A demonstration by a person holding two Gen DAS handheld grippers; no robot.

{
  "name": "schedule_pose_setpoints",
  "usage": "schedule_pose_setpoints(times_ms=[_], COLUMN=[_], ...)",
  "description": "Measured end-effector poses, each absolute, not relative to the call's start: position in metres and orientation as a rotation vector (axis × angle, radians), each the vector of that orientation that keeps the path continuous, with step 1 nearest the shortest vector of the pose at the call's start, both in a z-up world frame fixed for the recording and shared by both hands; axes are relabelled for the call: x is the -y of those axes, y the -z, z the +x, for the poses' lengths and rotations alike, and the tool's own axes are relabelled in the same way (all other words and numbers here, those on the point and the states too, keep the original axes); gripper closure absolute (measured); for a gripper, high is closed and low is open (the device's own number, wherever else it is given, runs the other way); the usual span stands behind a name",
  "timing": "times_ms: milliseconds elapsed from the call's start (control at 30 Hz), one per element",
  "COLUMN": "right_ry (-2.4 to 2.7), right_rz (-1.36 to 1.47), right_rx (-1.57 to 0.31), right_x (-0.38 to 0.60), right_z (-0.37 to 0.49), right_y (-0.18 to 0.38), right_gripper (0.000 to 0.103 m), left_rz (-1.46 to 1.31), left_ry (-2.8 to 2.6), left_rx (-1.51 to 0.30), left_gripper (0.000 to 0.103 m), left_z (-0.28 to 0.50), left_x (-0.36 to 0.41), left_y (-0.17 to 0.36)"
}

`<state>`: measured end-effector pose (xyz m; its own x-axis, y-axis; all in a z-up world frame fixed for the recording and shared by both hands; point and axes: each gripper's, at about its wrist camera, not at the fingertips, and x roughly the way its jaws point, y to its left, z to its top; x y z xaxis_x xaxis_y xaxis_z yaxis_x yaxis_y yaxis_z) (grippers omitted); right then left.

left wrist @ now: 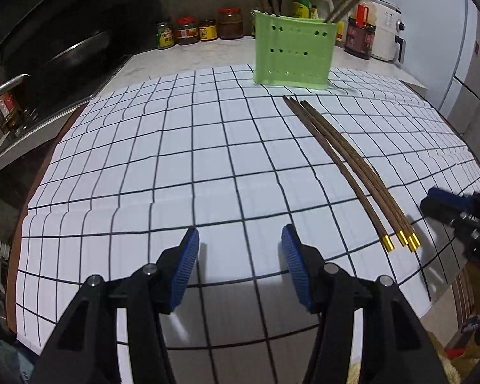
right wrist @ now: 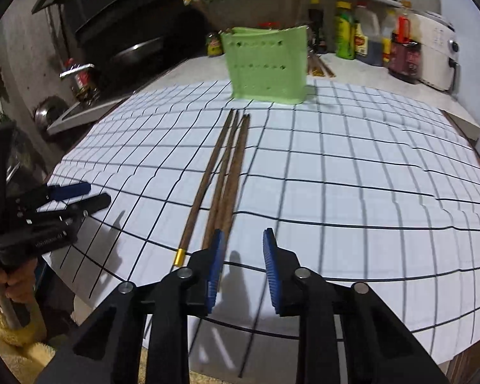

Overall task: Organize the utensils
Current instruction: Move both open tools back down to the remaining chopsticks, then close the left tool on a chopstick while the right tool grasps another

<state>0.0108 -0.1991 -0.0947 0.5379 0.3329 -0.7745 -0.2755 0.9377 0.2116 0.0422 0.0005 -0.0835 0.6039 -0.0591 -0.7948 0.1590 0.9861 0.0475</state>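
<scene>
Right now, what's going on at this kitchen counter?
A person is tidying chopsticks with a handheld tool in each hand. Several wooden chopsticks lie loose on the checked mat; others already stand in the green holder. The right tool hovers empty at their gold-tipped ends. The left tool is open over bare mat.

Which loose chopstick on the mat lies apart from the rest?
The leftmost chopstick in the right wrist view: its gold cap sits clear, while the others bunch together behind the right gripper.

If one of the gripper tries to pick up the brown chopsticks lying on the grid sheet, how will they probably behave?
The chopsticks look thin, straight and wooden, so probably stiff and light. They lie flat against the grid sheet, so pads may struggle to get under them. Several lie touching side by side; taking one could well nudge or roll its neighbours. The gold caps look smooth, perhaps slippery.
</scene>
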Motion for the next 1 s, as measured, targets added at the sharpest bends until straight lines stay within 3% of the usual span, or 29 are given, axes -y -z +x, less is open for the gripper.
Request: schedule_pose_setpoints(times_ms=[533, 633, 1000], right_ry=[-0.352, -0.341, -0.255], right_rz=[-0.004, -0.022, 0.065], right_rx=[-0.982, -0.974, -0.977], right_x=[0.185, 0.187, 0.235], right_z=[0.028, 0.028, 0.011], right_y=[0.113, 0.112, 0.115], right_gripper=[0.087, 0.096, 0.096], left_rz=[0.094, 0.09, 0.069], left_ry=[0.132, 0.155, 0.403], left_rx=[-0.948, -0.951, -0.99], left_gripper=[0.049, 0.049, 0.051], left_z=[0.053, 0.052, 0.047], left_x=[-0.009, -0.006, 0.052], left_y=[0.094, 0.093, 0.097])
